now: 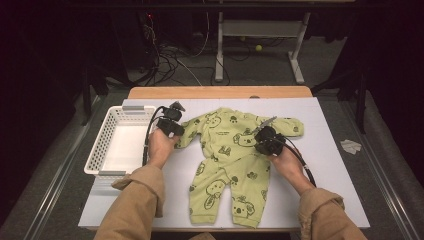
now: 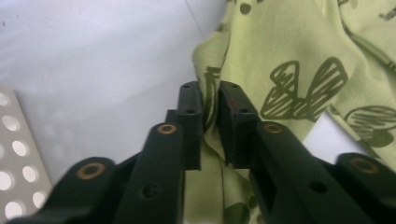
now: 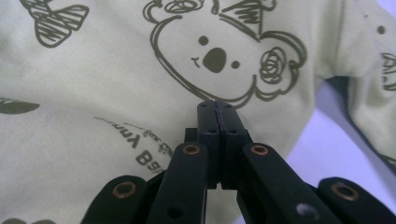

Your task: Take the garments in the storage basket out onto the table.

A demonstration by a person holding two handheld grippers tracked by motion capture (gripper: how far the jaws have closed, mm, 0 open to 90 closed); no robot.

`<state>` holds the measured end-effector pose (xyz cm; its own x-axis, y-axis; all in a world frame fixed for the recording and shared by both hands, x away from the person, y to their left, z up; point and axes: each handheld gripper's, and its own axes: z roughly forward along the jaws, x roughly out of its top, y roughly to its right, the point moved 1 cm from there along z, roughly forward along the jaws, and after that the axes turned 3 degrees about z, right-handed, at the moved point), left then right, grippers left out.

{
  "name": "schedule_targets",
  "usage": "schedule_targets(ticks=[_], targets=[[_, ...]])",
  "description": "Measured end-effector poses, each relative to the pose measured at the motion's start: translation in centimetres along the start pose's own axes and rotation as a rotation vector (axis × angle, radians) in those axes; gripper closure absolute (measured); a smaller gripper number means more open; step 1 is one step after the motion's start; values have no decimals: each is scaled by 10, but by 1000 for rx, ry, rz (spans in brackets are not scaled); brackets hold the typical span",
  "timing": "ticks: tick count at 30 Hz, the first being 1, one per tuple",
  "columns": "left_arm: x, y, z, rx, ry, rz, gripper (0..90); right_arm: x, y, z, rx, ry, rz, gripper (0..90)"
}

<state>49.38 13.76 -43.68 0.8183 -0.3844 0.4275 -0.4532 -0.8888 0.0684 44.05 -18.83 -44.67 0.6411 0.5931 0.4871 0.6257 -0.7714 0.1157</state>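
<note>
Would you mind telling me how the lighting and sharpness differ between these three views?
High view: the white table is brightly lit, the floor behind falls into darkness. Left gripper view: the basket and tabletop are blurred, the green romper print fairly sharp. Right gripper view: the koala print is crisp, evenly lit, with soft shadow under the romper's edge.

You've got one line of dark print on the green baby suit (image 3: 116,93), just under the bear drawing, upside down in the right gripper view. It's cut off and partly blurred, so you can't read any whole word from it.
</note>
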Motion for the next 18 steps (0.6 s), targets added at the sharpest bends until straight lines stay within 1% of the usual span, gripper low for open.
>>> schedule_targets(ticks=[2,4,5,8,11,14,15,18], targets=[[1,4,-3,-7,31,12,682,0,5,-5,7,25,19,900],[2,8,-7,-32,60,20,656,0,10,-9,10,43,46,900],[3,12,-10,-45,78,34,653,0,13,-10,11,47,59,900],[4,20,-15,-64,107,62,651,-2,20,-10,-2,41,83,872],[5,27,-19,-90,120,85,651,-3,23,-10,-10,43,105,854],[5,31,-20,-128,133,88,651,-3,27,-8,-20,42,122,830],[5,32,-20,-144,132,91,651,-3,28,-7,-20,40,126,817],[6,37,-13,-185,100,110,638,-1,31,-3,-26,35,143,787]])
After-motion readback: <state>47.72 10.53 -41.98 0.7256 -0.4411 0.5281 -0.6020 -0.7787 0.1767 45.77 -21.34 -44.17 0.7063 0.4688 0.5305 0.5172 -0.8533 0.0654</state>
